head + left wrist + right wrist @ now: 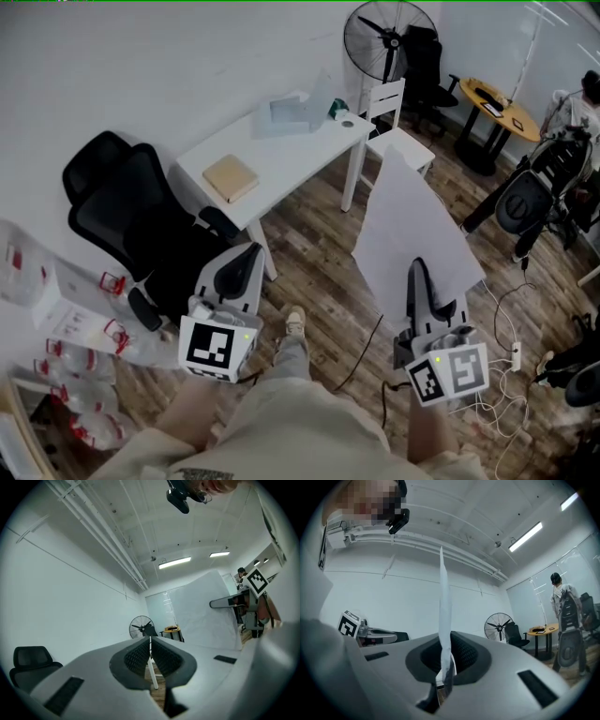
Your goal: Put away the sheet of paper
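Note:
A large white sheet of paper (410, 220) stands upright in the air over the wooden floor, held by its lower edge in my right gripper (418, 270), which is shut on it. In the right gripper view the sheet (444, 603) rises edge-on from between the pads (459, 654). My left gripper (251, 253) is held up to the left, apart from the sheet, shut with nothing in it. In the left gripper view its jaws (150, 642) meet, and the sheet (199, 613) and the right gripper (236, 603) show to the right.
A white table (309, 155) ahead carries a tan pad (231, 177) and some small things. A black office chair (131, 211) is at the left, with a white chair (397, 131) and a fan (386, 36) beyond. Cables (502, 323) lie on the floor at the right.

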Demonstrator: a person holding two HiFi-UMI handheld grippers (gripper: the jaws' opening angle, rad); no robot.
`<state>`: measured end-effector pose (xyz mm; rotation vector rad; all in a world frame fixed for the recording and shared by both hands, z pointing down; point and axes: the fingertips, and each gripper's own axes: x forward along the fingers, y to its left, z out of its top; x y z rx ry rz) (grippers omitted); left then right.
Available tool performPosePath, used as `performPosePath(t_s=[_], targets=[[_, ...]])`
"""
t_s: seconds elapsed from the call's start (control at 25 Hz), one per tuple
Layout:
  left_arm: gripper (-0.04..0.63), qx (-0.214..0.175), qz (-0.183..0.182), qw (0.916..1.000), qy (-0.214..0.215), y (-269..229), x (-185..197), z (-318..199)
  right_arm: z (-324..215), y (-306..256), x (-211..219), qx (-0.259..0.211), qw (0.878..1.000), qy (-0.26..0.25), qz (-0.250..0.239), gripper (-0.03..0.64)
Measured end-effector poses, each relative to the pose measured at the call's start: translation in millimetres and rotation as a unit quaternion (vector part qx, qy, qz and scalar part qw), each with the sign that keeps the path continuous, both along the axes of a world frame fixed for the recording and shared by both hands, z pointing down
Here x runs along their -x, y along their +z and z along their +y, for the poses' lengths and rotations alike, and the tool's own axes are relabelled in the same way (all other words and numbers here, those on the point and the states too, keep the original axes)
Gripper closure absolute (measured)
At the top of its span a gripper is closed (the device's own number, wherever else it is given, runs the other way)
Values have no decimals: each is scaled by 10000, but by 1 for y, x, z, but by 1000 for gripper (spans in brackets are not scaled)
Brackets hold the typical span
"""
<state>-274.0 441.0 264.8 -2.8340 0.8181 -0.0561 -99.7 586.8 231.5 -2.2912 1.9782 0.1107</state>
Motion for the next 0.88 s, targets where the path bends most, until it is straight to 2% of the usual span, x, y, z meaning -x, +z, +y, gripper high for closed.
performPosePath(t_s=[0.56,0.88], targets=[[569,60,75,10000,19,11,-41,-68,-66,8,-38,50,10000,15,23,595],[568,179,98,9998,45,9,-72,-143,-139,10,-70,190,9998,92,6,595]])
